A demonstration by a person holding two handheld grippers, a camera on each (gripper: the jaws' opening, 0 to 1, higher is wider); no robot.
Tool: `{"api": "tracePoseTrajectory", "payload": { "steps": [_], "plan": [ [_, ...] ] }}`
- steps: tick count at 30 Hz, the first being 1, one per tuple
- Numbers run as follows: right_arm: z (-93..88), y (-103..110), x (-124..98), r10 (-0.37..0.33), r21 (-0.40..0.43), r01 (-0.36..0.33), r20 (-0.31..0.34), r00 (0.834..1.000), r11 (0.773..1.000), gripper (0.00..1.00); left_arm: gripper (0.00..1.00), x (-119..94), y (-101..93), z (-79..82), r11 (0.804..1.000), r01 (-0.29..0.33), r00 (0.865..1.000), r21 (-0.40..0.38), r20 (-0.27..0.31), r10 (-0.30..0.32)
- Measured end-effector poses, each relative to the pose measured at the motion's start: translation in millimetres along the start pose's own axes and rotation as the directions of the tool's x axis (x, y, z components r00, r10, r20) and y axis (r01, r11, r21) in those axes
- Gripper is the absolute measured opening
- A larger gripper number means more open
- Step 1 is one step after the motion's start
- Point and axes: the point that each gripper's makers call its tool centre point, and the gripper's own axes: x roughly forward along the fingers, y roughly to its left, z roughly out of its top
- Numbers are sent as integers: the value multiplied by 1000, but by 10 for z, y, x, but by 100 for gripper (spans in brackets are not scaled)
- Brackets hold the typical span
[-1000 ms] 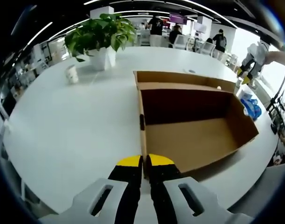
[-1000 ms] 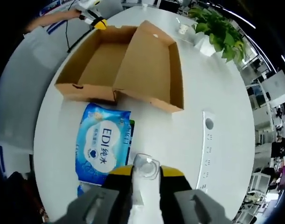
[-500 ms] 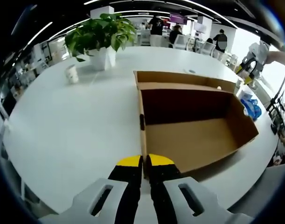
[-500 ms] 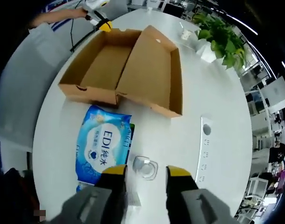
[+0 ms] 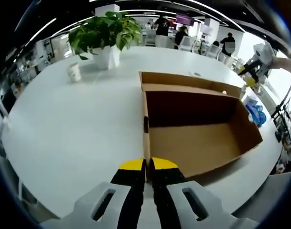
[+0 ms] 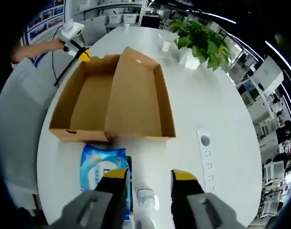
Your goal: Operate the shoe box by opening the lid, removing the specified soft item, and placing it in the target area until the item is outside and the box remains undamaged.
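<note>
Left gripper view: left tongs (image 5: 148, 164) at bottom centre, clamped on the near wall of the shoe box (image 5: 197, 138)
Box: open, nothing visible inside; lid (image 6: 135, 98) folded back
Right gripper view: right tongs (image 6: 146, 175) at bottom centre, apart, gripping nothing
Item: blue wipes pack (image 6: 103, 172) lower left on white counter (image 6: 212, 105), just outside the box
Step tip: lift the right tongs straight up, left steadies the box gently so the wall isn't creased

Shoe box (image 6: 95, 102): on the table (image 6: 207, 105), lid (image 6: 135, 98) alongside.
Wipes pack (image 6: 101, 167): just before the box.
Potted plant (image 6: 200, 40): beyond the box.
</note>
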Motion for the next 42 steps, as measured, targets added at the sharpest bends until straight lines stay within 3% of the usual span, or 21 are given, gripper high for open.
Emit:
{"api": "tracePoseTrajectory", "payload": {
  "steps": [5,8,10,11,14,16,18,19,20,23,24,27,28,29,30,32,33,36,40,42],
  "plan": [
    [142,-31,129,-22,171,15,42,999,985,34,2,1,1,0,1000,6,1000,-19,3,-6],
    [196,13,204,1,287,-15,46,999,958,29,2,1,0,0,1000,7,1000,-25,2,-7],
    [228,-6,236,-11,294,-4,49,999,956,30,2,5,4,1,1000,6,1000,-24,1,-6],
    [252,6,258,-12,347,-8,55,998,938,29,2,6,5,1,1000,8,1000,-29,1,-8],
    [280,5,294,-17,409,-7,56,998,912,30,2,12,17,1,999,15,1000,-52,3,-15],
    [264,-39,318,-56,416,39,27,998,908,30,2,12,14,2,998,17,1000,-56,3,-17],
    [282,-100,337,-95,485,69,29,995,872,27,2,10,11,1,998,17,1000,-56,3,-17],
    [280,-136,353,-115,540,84,23,993,838,26,2,11,13,1,998,18,1000,-59,3,-18],
    [271,-168,367,-126,568,93,19,992,818,27,2,12,14,1,998,19,1000,-61,3,-19],
    [267,-193,422,-130,632,93,12,991,769,29,2,10,13,0,998,21,1000,-64,5,-20],
    [277,-203,452,-129,629,92,13,992,772,28,2,9,11,0,998,21,1000,-63,6,-20],
    [291,-240,509,-150,651,109,8,989,751,26,2,7,10,-1,998,22,1000,-66,7,-22],
    [302,-245,532,-160,696,110,7,987,710,25,2,8,12,-1,998,23,1000,-65,9,-22],
    [331,-246,555,-160,712,98,21,987,695,25,2,6,5,-3,997,24,1000,-69,10,-24],
    [334,-211,571,-161,743,98,14,987,662,25,2,5,6,-2,997,24,1000,-68,12,-23],
    [343,-214,614,-166,763,96,15,986,639,25,2,3,3,1,997,24,1000,-69,15,-23],
    [323,-224,640,-174,797,104,1,985,594,26,2,5,3,4,997,23,1000,-67,14,-22],
    [313,-258,685,-203,849,113,-7,979,516,26,2,9,9,8,997,25,1000,-74,10,-24],
    [281,-239,709,-233,863,157,-47,971,480,25,2,7,7,8,997,25,1000,-77,10,-24],
    [286,-238,734,-238,853,171,-57,970,493,25,2,3,2,8,997,23,1000,-72,15,-22]
  ]
}}
